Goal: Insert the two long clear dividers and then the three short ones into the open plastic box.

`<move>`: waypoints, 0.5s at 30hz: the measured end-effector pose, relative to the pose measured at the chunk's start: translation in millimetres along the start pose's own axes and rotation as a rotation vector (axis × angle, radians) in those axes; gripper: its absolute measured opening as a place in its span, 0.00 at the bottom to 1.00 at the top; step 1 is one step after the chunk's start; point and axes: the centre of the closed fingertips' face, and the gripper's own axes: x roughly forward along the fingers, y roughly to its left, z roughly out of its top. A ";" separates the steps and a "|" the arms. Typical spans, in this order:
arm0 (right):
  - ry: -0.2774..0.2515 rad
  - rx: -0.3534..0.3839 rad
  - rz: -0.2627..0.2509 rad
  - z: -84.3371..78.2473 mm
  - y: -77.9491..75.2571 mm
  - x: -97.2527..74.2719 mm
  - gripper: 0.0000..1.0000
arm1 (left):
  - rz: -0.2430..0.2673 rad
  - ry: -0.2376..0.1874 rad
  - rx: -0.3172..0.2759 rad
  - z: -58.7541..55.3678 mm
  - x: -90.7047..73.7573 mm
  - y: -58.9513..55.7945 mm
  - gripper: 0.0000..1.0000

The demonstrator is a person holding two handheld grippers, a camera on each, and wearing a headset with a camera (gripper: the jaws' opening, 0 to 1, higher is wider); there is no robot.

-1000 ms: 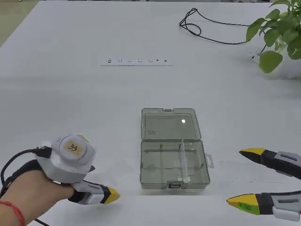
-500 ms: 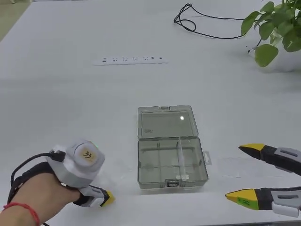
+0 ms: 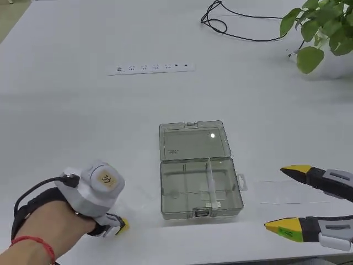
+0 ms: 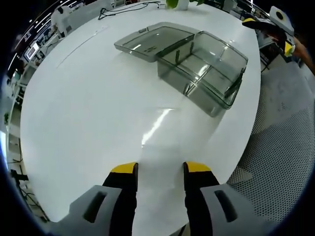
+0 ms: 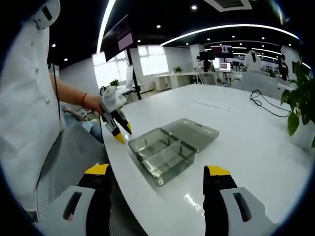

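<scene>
The clear plastic box (image 3: 199, 187) lies open mid-table, its lid (image 3: 194, 141) flat behind it. One long clear divider (image 3: 212, 185) stands inside, right of centre. Faint clear strips (image 3: 278, 193) lie on the table right of the box. My right gripper (image 3: 285, 199) hovers just beyond them, open, with nothing between its fingers. A hand holds my left gripper (image 3: 118, 226) low at the near left, well away from the box. Its own view shows the left gripper (image 4: 161, 169) narrowly open over bare table, the box (image 4: 206, 64) ahead. The right gripper view has the box (image 5: 165, 152) beyond the right gripper (image 5: 157, 170).
A white power strip (image 3: 151, 68) lies far back. A black cable (image 3: 231, 25) loops at the back, and a green plant (image 3: 320, 27) stands at the back right. The table's near edge runs just below both grippers. A person in white stands at the left (image 5: 29, 98).
My left gripper has drawn back to the left and nearer the front edge, away from the box. The right gripper has hardly moved. The head camera has shifted.
</scene>
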 end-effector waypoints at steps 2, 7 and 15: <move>-0.002 -0.002 0.000 0.5 0.5 0.2 0.77 | -0.003 0.002 0.004 0.6 0.1 2.0 0.33; -0.005 0.001 -0.003 1.0 0.8 0.5 0.77 | -0.008 0.017 0.013 0.5 -1.1 2.2 0.32; -0.005 0.005 -0.006 -0.5 2.7 0.9 0.76 | -0.032 0.032 0.015 0.1 -1.8 2.9 0.32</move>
